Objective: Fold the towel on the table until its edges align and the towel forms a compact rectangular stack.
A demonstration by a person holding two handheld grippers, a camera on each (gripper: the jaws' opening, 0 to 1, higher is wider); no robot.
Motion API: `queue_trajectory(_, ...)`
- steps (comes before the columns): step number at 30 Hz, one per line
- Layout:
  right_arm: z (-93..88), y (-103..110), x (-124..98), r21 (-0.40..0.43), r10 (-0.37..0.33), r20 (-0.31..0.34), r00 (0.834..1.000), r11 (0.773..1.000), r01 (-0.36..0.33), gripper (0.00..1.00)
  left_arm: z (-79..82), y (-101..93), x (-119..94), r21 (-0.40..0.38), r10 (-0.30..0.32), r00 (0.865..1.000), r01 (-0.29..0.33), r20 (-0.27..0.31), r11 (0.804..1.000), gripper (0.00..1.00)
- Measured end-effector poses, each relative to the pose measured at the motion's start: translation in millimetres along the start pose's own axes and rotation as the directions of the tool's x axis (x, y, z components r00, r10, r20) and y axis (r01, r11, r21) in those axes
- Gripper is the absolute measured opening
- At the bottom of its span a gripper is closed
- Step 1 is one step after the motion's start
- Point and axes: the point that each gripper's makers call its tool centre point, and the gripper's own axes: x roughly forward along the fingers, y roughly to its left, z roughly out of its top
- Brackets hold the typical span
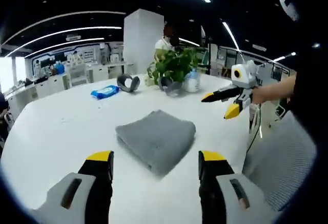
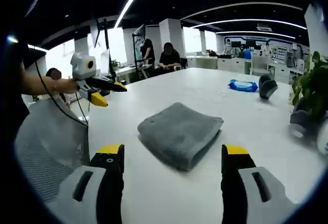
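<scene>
- Your grey towel [image 1: 156, 138] lies folded into a thick, compact rectangle in the middle of the white worktop [image 1: 61, 126]; the right gripper view shows it [image 2: 180, 131] with its rounded fold edge towards the camera.
- Your left gripper [image 1: 156, 170] hovers just short of the towel, its yellow-tipped fingers [image 1: 100, 157] spread wide on either side of the near corner, holding nothing.
- Your right gripper [image 2: 173, 157] also sits in front of the towel with its fingers [image 2: 234, 151] spread apart and empty, clear of the cloth.
- In the left gripper view the right gripper [image 1: 221, 104] comes in from the right, held in your hand [image 1: 266, 93] above the worktop edge, fingers parted.
- In the right gripper view the left gripper [image 2: 109, 94] is off the worktop's far left side, with its fingers apart.
- Beyond the towel stand a potted plant [image 1: 174, 65], a blue packet [image 1: 105, 92] lying flat, a grey curved object [image 1: 128, 83] next to it, and a white container [image 1: 192, 82] beside the plant.
- Two people [image 2: 159, 55] sit at a desk in the background of the right gripper view.
</scene>
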Motion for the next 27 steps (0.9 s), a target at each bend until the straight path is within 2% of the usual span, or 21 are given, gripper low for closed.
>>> queue_trajectory(1,4.3,4,-7,-0.015,-0.025,0.020,0.999,1.000,0.025,0.99,4.6,4.0,-14,0.006,0.046,0.999,-0.046,0.026,0.999,0.88)
queue_trajectory(3,11.4,12,-18,-0.059,-0.046,0.054,0.997,0.997,0.049,1.00,6.5,7.0,-36,-0.003,0.104,0.993,-0.104,0.048,0.995,1.00)
queue_trajectory(5,13.4,23,-26,-0.083,-0.052,0.060,0.997,0.995,0.056,1.00,3.6,7.1,-53,0.001,0.134,0.990,-0.134,0.048,0.991,0.99)
queue_trajectory(7,13.4,30,-31,-0.081,-0.055,0.055,0.997,0.995,0.059,1.00,0.8,11.4,-70,-0.002,0.187,0.980,-0.188,0.067,0.982,0.99)
queue_trajectory(9,18.4,42,-33,-0.029,-0.050,0.087,0.995,0.998,0.052,1.00,-2.6,18.9,-86,-0.017,0.256,0.964,-0.255,0.078,0.967,0.99)
queue_trajectory(10,19.1,46,-33,-0.022,-0.043,0.098,0.994,0.999,0.045,1.00,-2.0,24.9,-94,-0.016,0.306,0.948,-0.306,0.092,0.952,0.99)
queue_trajectory(11,18.6,52,-32,-0.022,-0.041,0.095,0.995,0.999,0.043,1.00,-3.2,28.1,-99,-0.001,0.333,0.938,-0.335,0.090,0.942,0.99)
queue_trajectory(13,16.8,60,-29,-0.057,-0.048,0.093,0.995,0.997,0.054,1.00,-2.2,35.3,-108,0.001,0.387,0.914,-0.390,0.122,0.921,0.99)
queue_trajectory(14,15.8,62,-28,-0.085,-0.056,0.092,0.994,0.994,0.064,0.99,-2.0,37.3,-109,-0.013,0.401,0.906,-0.403,0.135,0.915,0.99)
queue_trajectory(15,15.1,69,-27,-0.115,-0.051,0.104,0.993,0.991,0.063,0.99,-5.2,35.5,-107,-0.009,0.388,0.912,-0.390,0.132,0.921,0.99)
queue_trajectory(17,12.1,81,-24,-0.115,-0.040,0.092,0.995,0.992,0.050,0.99,-12.8,35.5,-103,0.026,0.388,0.916,-0.392,0.107,0.919,0.99)
queue_trajectory(18,6.4,89,-23,-0.092,-0.032,0.066,0.997,0.995,0.038,0.99,-22.8,32.1,-99,0.049,0.368,0.929,-0.370,0.045,0.928,0.99)
queue_trajectory(19,4.8,95,-22,-0.075,-0.023,0.059,0.998,0.997,0.028,0.99,-26.5,28.5,-96,0.061,0.349,0.937,-0.349,0.020,0.935,0.98)
queue_trajectory(21,5.8,107,-22,-0.057,-0.022,0.059,0.998,0.998,0.026,0.99,-29.3,22.5,-92,0.087,0.321,0.947,-0.321,0.010,0.943,0.96)
queue_trajectory(23,10.2,114,-22,-0.067,-0.050,0.086,0.995,0.996,0.055,0.99,-30.4,22.7,-90,0.084,0.325,0.946,-0.325,0.008,0.942,0.95)
queue_trajectory(24,10.1,116,-21,-0.074,-0.054,0.087,0.995,0.995,0.060,0.99,-36.0,22.1,-91,0.067,0.317,0.948,-0.315,-0.018,0.947,0.96)
queue_trajectory(25,9.9,118,-20,-0.072,-0.057,0.081,0.995,0.995,0.063,0.99,-39.3,23.3,-91,0.056,0.314,0.949,-0.312,-0.024,0.948,0.96)
queue_trajectory(27,5.4,113,-22,-0.008,-0.135,0.030,0.990,0.991,0.135,0.99,-45.2,29.2,-94,0.040,0.326,0.944,-0.324,-0.045,0.945,0.97)
